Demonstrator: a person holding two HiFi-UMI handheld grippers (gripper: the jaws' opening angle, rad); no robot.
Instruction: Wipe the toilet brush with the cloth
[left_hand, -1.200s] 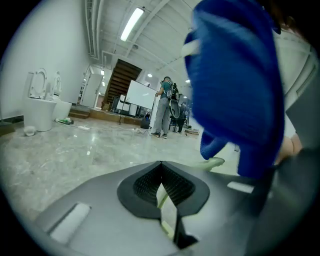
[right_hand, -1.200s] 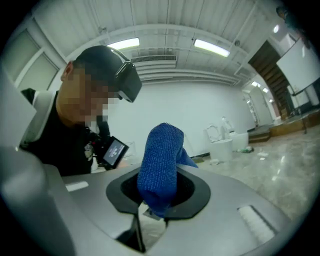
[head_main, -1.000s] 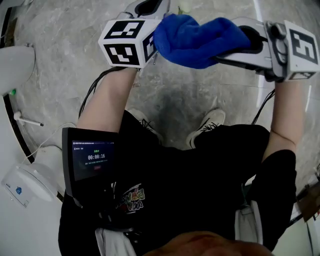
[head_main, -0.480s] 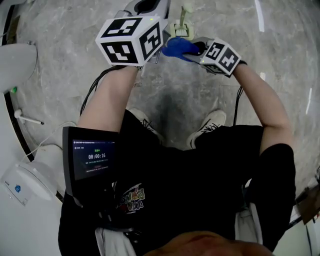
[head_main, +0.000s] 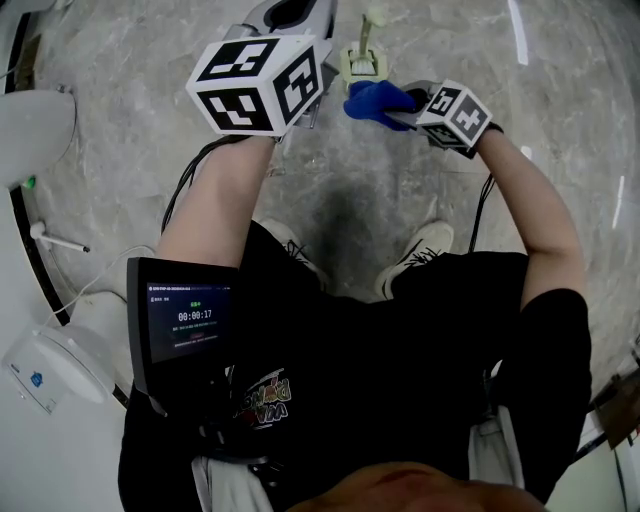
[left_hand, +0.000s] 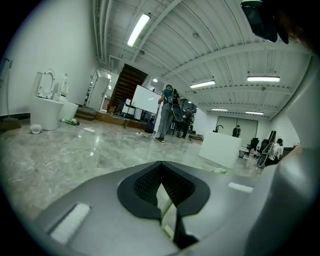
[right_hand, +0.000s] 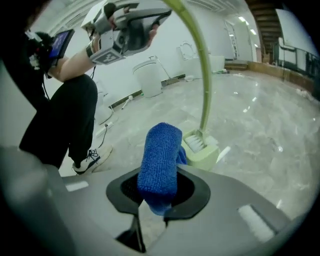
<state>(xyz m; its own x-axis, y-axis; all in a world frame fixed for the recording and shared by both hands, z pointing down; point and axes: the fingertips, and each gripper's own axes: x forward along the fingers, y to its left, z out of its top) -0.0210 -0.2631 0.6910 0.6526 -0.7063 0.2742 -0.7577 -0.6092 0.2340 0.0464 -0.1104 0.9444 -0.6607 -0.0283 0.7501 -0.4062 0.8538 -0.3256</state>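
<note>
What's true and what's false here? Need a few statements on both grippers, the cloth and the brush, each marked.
1. The right gripper is shut on a blue cloth. True.
2. The left gripper is empty. False: its jaws are shut on the thin green brush handle.
3. The cloth is wrapped round the brush handle. False: the brush handle is bare, and the cloth sits beside the brush head.
4. The brush head is down at the marble floor. True.
5. A white toilet stands in the background. True.
</note>
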